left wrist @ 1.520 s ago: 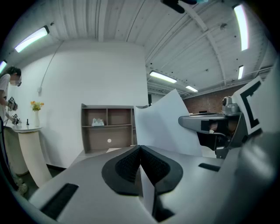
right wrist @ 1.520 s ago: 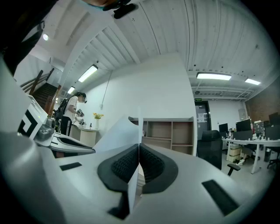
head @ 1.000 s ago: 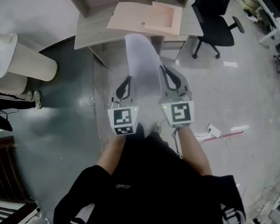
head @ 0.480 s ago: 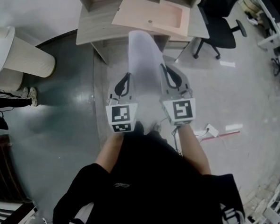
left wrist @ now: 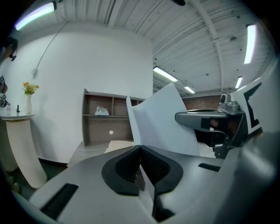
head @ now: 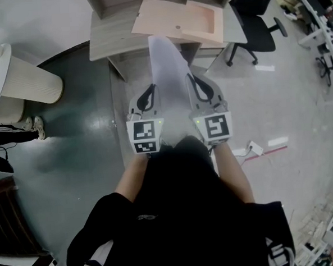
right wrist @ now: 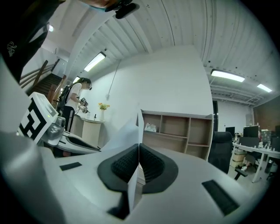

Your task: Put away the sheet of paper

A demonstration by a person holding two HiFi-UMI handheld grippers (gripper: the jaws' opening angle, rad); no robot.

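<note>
Paper [head: 168, 73] held above floor, in front of table [head: 107, 37]. Left gripper [head: 148, 98] jaws clamped on left edge, right gripper [head: 200, 91] jaws on right edge. Versus earlier: paper carried nearer table, grip unchanged.

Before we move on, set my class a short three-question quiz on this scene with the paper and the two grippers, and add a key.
1. True or false: the sheet of paper lies flat on the desk.
2. In the head view, what stands to the right of the desk? A) a black office chair B) a red sofa C) a ladder
3. Which holds the sheet: the left gripper, the right gripper, or both?

Key
1. False: it is held up off the desk.
2. A
3. Both, each shut on one side edge of the sheet.
</note>
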